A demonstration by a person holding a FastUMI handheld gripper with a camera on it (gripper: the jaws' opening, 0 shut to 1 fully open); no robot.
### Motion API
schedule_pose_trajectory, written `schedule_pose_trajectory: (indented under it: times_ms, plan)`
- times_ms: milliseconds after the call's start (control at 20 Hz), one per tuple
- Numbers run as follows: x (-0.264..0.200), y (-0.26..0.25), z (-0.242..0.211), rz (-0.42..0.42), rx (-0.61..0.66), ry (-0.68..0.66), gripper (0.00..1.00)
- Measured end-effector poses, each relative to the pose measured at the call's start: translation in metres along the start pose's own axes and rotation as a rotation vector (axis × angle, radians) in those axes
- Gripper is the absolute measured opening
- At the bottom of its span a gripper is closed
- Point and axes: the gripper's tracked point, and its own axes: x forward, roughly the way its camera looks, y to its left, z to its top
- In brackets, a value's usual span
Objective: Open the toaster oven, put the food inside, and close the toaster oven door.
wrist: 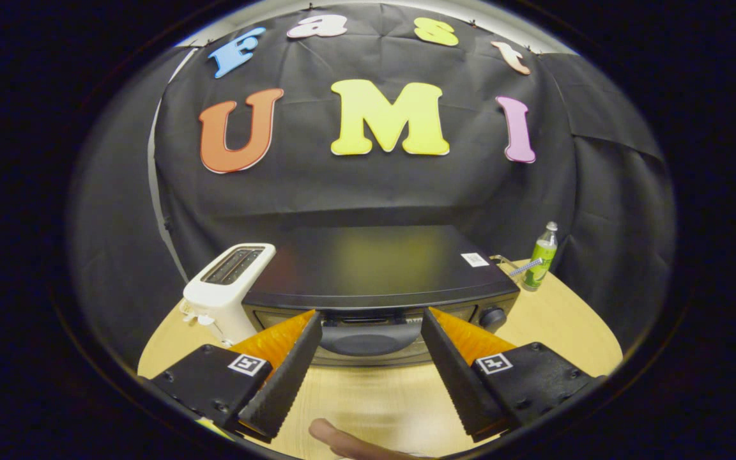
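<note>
Gripper [371, 332] spread wide, nothing between the fingers; aimed at the front of the toaster oven [374, 268], whose dark handle [368, 338] sits just ahead, framed by the two fingertips. Table [553, 319], pale wood, carries everything. One toaster oven, black, at the table's back edge against the cloth wall; door appears closed, so by my reading the task is at its very start: opening, loading and closing all remain. No food identified among what lies ahead of the fingers. One white slot toaster [227, 284] touching or just beside the oven toward the table's left edge. One green bottle [540, 259] near the back right edge. One knob [492, 316] on the oven front. One fingertip [342, 441] at the near edge.
</note>
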Motion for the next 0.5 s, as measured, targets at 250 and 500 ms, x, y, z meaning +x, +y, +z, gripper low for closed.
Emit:
schedule_pose_trajectory:
  times_ms: [250, 500]
  plan:
    - [0.025, 0.004, -0.010, 0.005, -0.016, 0.034, 1.00]
    - [0.020, 0.005, -0.013, 0.001, 0.012, 0.013, 1.00]
